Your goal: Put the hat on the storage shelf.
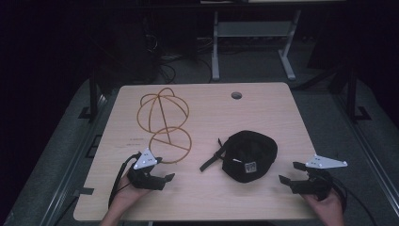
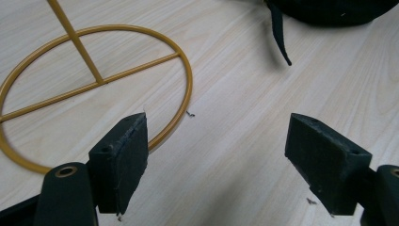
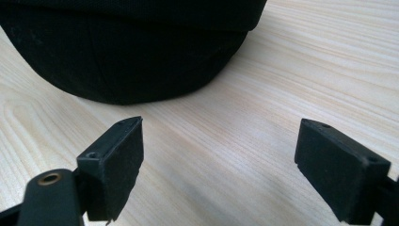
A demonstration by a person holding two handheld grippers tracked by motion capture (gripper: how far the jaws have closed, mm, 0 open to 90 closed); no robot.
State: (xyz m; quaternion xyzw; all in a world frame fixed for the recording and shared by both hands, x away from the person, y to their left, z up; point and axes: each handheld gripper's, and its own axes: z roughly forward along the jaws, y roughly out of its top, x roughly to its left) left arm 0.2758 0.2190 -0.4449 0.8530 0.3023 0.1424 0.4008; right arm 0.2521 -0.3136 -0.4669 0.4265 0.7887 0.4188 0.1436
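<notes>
Black cap [image 1: 248, 156] lies mid-worktop [image 1: 273, 113], gold wire stand [image 1: 163, 123] to its left. Both tools, left tool [image 1: 165, 179] and right tool [image 1: 286, 173], gape wide, empty. Likely best: pinch the cap's edges evenly, lift level.

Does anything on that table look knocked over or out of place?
The gold wire hat stand lies toppled on its side at the table's left, base ring flat. The black cap sits on the wood with its strap trailing loose. Nothing looks damaged.

A small pale label sits on the black cap [image 1: 248, 155] at its six o'clock edge, but its print is too small to read.
</notes>
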